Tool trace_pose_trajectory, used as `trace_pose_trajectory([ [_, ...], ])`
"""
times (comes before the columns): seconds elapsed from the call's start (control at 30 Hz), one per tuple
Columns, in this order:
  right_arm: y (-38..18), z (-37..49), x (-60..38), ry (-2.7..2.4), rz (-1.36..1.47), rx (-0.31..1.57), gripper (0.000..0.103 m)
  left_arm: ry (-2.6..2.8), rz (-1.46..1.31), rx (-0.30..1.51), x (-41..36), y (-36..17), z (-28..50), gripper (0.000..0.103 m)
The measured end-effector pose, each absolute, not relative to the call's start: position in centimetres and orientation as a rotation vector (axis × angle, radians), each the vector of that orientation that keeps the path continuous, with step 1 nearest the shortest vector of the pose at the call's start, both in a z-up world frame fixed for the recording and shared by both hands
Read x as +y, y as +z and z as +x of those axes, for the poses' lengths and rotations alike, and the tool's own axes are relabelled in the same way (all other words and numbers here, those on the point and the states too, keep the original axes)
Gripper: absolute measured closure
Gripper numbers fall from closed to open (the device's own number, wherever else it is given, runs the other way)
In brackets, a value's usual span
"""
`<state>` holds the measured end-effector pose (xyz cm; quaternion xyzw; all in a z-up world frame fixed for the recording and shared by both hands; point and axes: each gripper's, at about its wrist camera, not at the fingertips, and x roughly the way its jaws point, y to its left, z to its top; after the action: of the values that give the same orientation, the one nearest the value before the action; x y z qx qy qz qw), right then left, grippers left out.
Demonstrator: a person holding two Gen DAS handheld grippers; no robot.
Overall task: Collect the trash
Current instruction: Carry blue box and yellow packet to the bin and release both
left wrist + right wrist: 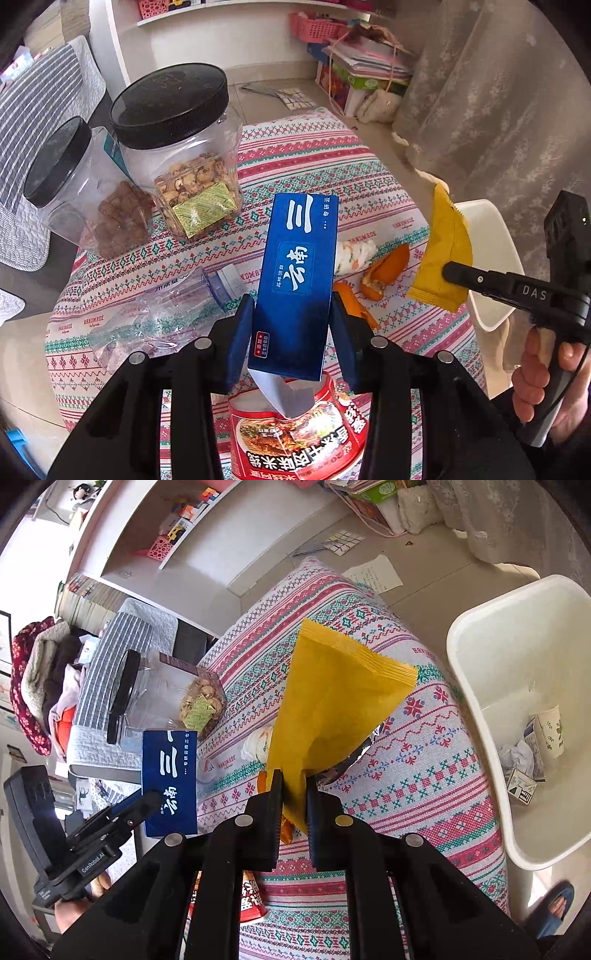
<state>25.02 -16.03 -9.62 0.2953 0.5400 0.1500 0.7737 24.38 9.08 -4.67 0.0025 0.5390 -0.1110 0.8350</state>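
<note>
The left gripper (291, 325) clamps a tall dark blue cardboard box (295, 280) and the right gripper (293, 794) pinches a flat yellow paper wrapper (332, 705), both held above the patterned tablecloth (406, 775). The white plastic bin (476, 686) beside the table already contains a few cartons and a paper cup. Orange peel (384, 273), a crumpled tissue (354, 254), a clear plastic bag (155, 317) and a red noodle cup (295, 439) are still waiting on the cloth, so I judge much work remains.

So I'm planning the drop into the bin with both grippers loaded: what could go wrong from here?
1. The right gripper pinches only the yellow wrapper's bottom corner, so the floppy wrapper could slip out before it is over the bin.
2. The blue box has an open flap hanging over the noodle cup; it might snag there.
3. The bin sits beside the table's right edge, so the left gripper has the longer carry across the peel and tissue.
</note>
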Motion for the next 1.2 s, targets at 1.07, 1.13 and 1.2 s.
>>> trace_pose_trajectory([
  [1.07,-4.4,18.0,-29.1,0.084,0.391,1.009,0.092,-0.575,-0.109,1.178,-10.8,-5.2,23.1,0.062],
  [1.13,-4.9,17.8,-29.9,0.055,0.365,1.022,0.092,-0.595,-0.125,1.186,-12.3,-5.6,23.1,0.062],
  [1.2,-5.6,17.9,-30.7,0.033,0.36,1.045,0.091,-0.61,-0.132,1.194,-13.7,-6.2,23.2,0.062],
])
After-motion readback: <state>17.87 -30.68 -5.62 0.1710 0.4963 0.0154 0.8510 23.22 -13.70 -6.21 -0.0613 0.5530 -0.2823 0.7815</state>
